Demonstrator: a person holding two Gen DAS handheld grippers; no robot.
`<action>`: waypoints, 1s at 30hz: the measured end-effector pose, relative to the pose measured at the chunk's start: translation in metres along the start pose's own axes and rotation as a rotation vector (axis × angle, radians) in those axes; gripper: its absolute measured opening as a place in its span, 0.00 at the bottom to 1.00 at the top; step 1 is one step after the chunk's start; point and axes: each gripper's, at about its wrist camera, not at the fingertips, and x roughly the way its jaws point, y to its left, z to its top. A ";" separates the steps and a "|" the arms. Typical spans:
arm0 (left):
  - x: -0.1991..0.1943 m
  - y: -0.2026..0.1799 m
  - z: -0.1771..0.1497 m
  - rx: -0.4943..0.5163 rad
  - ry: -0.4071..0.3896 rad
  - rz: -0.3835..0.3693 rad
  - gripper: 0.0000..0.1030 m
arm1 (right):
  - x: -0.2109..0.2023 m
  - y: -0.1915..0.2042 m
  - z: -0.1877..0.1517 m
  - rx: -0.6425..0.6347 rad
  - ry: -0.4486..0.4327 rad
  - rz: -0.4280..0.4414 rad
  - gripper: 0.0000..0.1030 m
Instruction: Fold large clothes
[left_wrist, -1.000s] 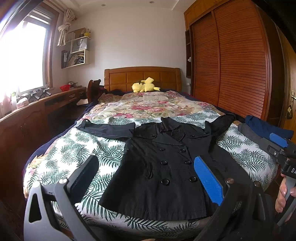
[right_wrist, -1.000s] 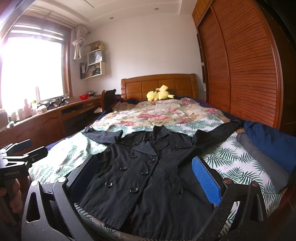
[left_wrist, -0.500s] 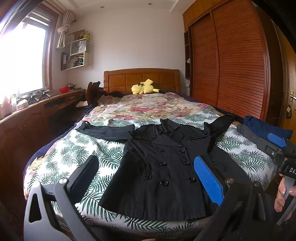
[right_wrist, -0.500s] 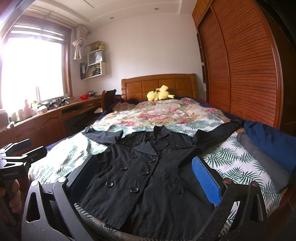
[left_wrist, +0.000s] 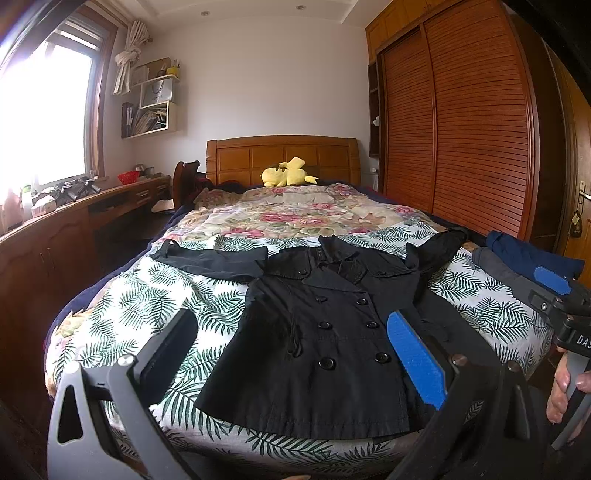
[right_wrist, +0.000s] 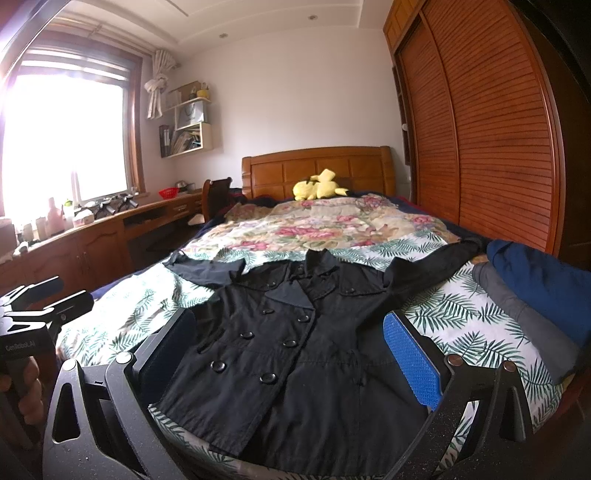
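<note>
A black double-breasted coat (left_wrist: 325, 332) lies flat and face up on the bed's leaf-print sheet (left_wrist: 155, 306), sleeves spread to both sides, hem toward me. It also shows in the right wrist view (right_wrist: 291, 350). My left gripper (left_wrist: 291, 350) is open and empty, held in the air before the foot of the bed, short of the hem. My right gripper (right_wrist: 288, 350) is open and empty at about the same distance. The right gripper also shows at the right edge of the left wrist view (left_wrist: 561, 306). The left gripper shows at the left edge of the right wrist view (right_wrist: 40, 306).
Folded blue and grey clothes (right_wrist: 535, 291) lie on the bed's right edge. A floral quilt (left_wrist: 295, 214) and a yellow plush toy (left_wrist: 288, 173) lie near the headboard. A wooden desk (left_wrist: 74, 221) runs along the left wall, a slatted wardrobe (left_wrist: 461, 129) along the right.
The left wrist view has tilted slightly, so the coat sits a bit lower in frame. Both grippers stay open and the coat has not moved.
</note>
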 end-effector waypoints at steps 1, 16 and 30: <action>0.000 0.000 0.000 0.000 0.000 0.000 1.00 | 0.000 -0.001 0.000 0.000 0.000 0.000 1.00; 0.000 -0.001 -0.001 0.000 0.000 -0.004 1.00 | 0.000 -0.001 0.000 0.000 0.002 0.001 1.00; 0.007 0.004 -0.002 -0.009 0.024 0.000 1.00 | 0.003 0.003 -0.011 -0.002 0.014 0.003 1.00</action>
